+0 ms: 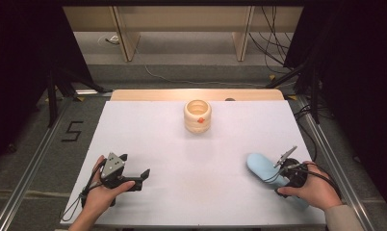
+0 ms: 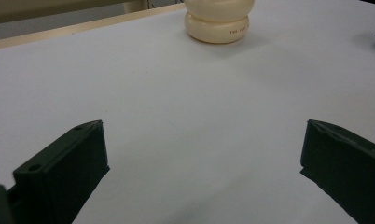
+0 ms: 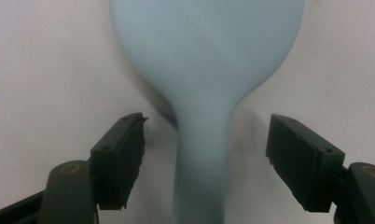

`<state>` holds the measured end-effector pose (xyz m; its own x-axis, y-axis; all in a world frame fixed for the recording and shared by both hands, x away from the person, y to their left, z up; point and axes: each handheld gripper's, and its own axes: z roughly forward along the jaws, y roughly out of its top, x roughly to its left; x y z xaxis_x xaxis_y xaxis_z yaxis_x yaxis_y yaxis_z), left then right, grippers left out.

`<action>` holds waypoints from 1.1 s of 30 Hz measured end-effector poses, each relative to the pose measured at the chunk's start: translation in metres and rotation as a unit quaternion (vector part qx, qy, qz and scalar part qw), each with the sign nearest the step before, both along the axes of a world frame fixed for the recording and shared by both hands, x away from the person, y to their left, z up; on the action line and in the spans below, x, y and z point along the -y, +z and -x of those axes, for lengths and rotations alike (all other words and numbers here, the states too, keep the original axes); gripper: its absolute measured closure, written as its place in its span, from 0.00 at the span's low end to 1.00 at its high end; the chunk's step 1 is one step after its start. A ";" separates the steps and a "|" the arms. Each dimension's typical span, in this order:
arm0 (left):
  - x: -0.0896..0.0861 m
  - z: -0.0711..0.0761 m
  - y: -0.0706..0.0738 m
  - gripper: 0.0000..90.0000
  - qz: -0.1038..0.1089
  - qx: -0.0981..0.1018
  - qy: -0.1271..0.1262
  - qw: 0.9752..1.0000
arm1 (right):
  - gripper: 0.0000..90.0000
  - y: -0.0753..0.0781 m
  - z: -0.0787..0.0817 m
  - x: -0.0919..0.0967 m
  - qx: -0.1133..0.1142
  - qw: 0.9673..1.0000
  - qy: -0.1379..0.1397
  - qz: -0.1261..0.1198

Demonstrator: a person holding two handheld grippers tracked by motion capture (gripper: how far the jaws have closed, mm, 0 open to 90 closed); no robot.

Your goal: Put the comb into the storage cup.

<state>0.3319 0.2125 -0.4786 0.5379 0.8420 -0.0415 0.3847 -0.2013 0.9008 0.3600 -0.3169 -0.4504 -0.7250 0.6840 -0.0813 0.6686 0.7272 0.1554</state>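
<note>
A: Where does the pale blue spoon (image 1: 264,169) lie?

B: On the white bench (image 1: 191,159), at about four o'clock from the middle, its broad oval bowl pointing toward ten o'clock and the handle running back under the right gripper (image 3: 205,154).

A: Has that gripper got it?

B: Not yet. Its jaws stand partly open on either side of the handle, with a gap on both sides, so the pads press on nothing. The left gripper (image 2: 202,163) rests at eight o'clock, jaws wide apart and empty.

A: How will the spoon handle?

B: It looks like smooth matte plastic or silicone, light and probably a bit slick. I would take the narrow handle just behind the bowl, where it is roundish and the flat pads can close squarely.

A: And the thing at twelve o'clock?

B: A cream ribbed pot (image 1: 198,116), rounded rings stacked, open at the top, glossy and stiff-looking.
</note>
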 end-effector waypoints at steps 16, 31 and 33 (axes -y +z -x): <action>0.000 0.000 0.000 0.00 -0.001 -0.001 -0.001 1.000 | 0.51 -0.002 -0.008 -0.002 -0.025 1.000 -0.001 -0.001; 0.001 0.000 0.000 0.00 0.000 0.001 -0.001 1.000 | 0.70 -0.002 -0.008 -0.013 -0.049 0.999 -0.002 0.018; 0.001 0.000 0.000 0.00 0.000 0.001 -0.001 1.000 | 0.73 -0.002 -0.008 -0.015 -0.052 0.998 0.002 0.023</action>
<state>0.3317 0.2119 -0.4787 0.5396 0.8409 -0.0411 0.3830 -0.2017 0.9014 0.3679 -0.3021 -0.4519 -0.7334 0.6788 -0.0369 0.6769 0.7342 0.0524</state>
